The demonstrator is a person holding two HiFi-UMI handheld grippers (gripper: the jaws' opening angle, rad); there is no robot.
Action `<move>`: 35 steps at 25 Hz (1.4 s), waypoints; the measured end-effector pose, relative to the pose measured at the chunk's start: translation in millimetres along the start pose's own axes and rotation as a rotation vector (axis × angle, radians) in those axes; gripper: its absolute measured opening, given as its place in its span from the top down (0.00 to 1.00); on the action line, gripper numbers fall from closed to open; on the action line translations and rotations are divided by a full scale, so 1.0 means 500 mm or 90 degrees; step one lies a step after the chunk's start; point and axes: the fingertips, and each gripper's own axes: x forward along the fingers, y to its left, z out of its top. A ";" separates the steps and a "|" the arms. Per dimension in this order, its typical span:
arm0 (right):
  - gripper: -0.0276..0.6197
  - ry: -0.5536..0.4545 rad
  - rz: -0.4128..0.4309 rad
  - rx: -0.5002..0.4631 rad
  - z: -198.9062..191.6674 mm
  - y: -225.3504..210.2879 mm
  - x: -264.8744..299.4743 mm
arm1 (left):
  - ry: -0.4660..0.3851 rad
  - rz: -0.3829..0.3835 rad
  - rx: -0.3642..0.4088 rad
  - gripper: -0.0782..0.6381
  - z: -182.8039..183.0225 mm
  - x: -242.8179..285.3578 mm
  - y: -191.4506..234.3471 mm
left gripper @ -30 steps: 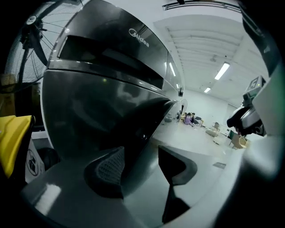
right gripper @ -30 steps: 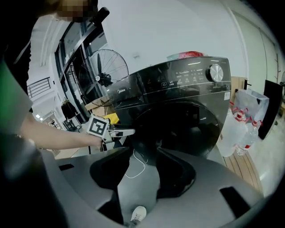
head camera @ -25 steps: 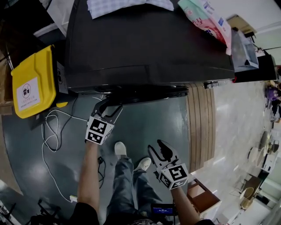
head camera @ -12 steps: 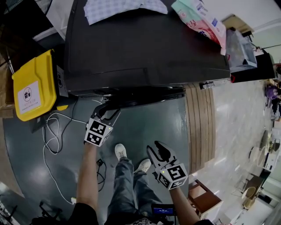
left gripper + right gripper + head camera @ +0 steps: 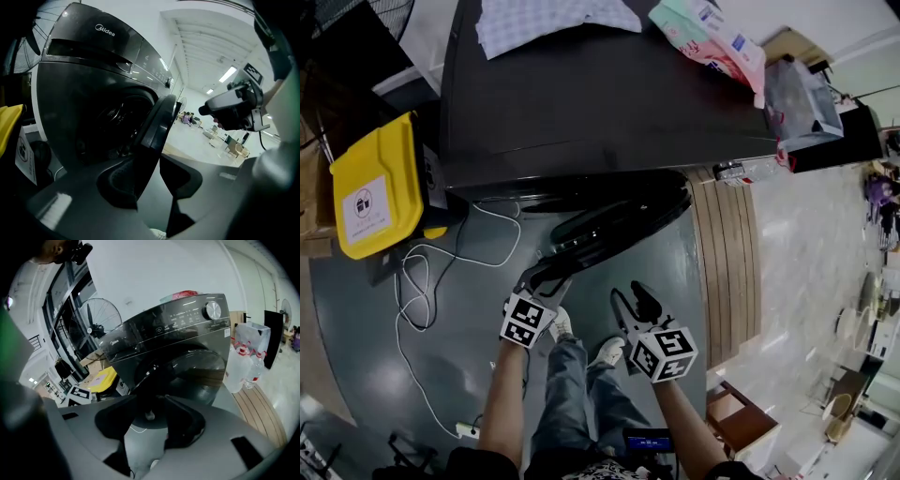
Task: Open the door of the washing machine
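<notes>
Only legible text: "Midea" brand on the washing machine (image 5: 89, 79) top front panel. Label (image 5: 364, 204) on the yellow bin (image 5: 384, 155): too small to read.

On top of the dark grey front-loading washing machine (image 5: 609, 94): a checked fabric cloth (image 5: 553, 19) towards the left, a pink-and-green plastic packet (image 5: 708, 33) at the right corner. Swung out from its front, over the floor (image 5: 478, 319), the round dark door (image 5: 619, 230). Left of the machine, a yellow plastic bin (image 5: 375, 187) with a white cable (image 5: 419, 265) looped on the floor in front; right of it, slatted wooden boards (image 5: 727, 253).
</notes>
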 end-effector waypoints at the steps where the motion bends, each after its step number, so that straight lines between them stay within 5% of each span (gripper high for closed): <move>1: 0.69 -0.009 -0.016 0.005 0.008 -0.007 0.003 | 0.003 -0.003 -0.001 0.69 -0.004 -0.001 -0.013; 14: 0.58 0.010 -0.104 0.050 0.030 -0.051 0.034 | 0.073 -0.076 0.109 0.71 -0.063 -0.004 -0.165; 20: 0.54 0.032 -0.104 0.037 0.020 -0.069 0.026 | 0.043 -0.092 0.070 0.69 -0.046 -0.033 -0.171; 26: 0.61 0.034 -0.083 0.032 0.008 -0.068 0.009 | -0.064 -0.020 0.029 0.73 0.013 -0.086 -0.121; 35: 0.63 0.057 -0.123 0.027 -0.046 -0.125 -0.083 | -0.103 0.052 -0.023 0.73 0.066 -0.071 -0.068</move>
